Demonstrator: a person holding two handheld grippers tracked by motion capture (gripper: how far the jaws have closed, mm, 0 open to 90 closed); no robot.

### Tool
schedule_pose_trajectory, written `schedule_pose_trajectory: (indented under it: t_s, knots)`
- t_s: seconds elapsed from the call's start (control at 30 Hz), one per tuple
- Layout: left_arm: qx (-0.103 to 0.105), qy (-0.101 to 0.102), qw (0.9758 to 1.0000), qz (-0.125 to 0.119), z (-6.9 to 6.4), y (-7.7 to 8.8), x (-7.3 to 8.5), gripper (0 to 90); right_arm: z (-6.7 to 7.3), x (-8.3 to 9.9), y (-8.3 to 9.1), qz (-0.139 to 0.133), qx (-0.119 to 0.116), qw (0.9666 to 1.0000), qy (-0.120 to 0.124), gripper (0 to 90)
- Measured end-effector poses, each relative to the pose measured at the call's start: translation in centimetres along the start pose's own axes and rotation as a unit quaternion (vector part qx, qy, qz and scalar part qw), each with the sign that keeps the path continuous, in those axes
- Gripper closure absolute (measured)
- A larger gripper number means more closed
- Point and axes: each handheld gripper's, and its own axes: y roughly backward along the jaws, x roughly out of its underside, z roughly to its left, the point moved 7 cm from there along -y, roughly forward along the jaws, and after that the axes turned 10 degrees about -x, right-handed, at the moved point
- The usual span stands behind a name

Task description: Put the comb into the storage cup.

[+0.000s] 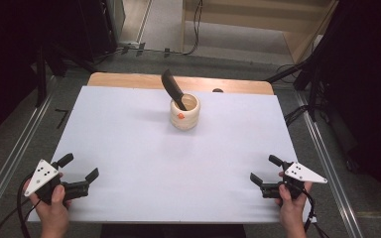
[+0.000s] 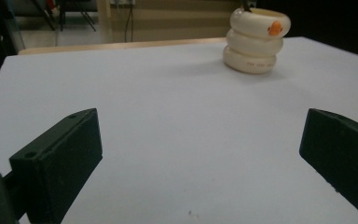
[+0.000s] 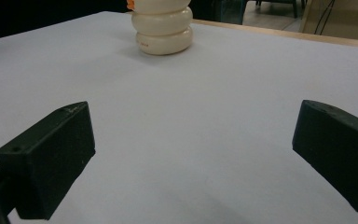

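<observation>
Gaping jaws: both pairs spread wide, holding nothing
Left gripper [image 1: 82,167]: near table's left front corner
Right gripper [image 1: 264,170]: near right front corner
Ribbed cream holder [image 1: 184,112]: far centre, well apart from both
Black spatula [image 1: 173,89]: leaning inside it
White table [image 1: 139,148]: beneath everything

From my high view I look forward and down on the whole white counter [image 1: 144,163], far off. My left gripper view sits low behind its own spread fingers [image 2: 58,158], close to the surface, facing across the counter; the cream ribbed pot [image 2: 257,41] stands well beyond the fingers, to their right. My right gripper view sits equally low, with that pot [image 3: 164,29] beyond its fingers [image 3: 51,158], to their left. All three views share the pot and the counter around it
</observation>
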Motion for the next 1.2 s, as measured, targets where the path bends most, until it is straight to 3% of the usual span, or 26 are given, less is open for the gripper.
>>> schedule_pose_trajectory:
  t_s: [0.13,0.27,0.47,0.57,0.8,0.97,1.2]
  knots:
    - [-0.016,-0.015,0.9997,0.008,0.7,0.0,0.4,0.0,-0.1,0.0,0.1,-0.001,0.0,1.0,-0.004,0.0]
    - [-0.009,-0.013,0.9998,0.01,1.3,0.1,0.6,0.0,-0.4,0.0,0.2,-0.008,0.0,0.9999,-0.011,0.0]
    - [0.005,0.021,0.9998,0.004,2.3,-0.2,0.7,0.0,-0.3,0.0,0.1,-0.005,-0.002,0.9999,-0.009,0.0]
    - [0.013,0.026,0.9996,0.006,2.2,-0.3,0.8,0.0,-0.4,0.0,0.1,-0.006,-0.002,0.9999,-0.011,0.0]
    - [0.018,0.014,0.9997,0.007,1.8,-0.4,1.0,0.0,-0.8,-0.1,0.2,-0.01,0.013,0.9998,-0.013,0.0]
    - [0.018,0.03,0.9994,-0.005,2.0,-0.1,0.9,0.0,-0.8,-0.1,0.2,-0.007,0.015,0.9998,-0.013,0.0]
    - [0.023,0.03,0.9993,-0.003,1.9,-0.3,0.9,0.0,-0.9,0.0,0.1,-0.005,0.026,0.9996,-0.014,0.0]
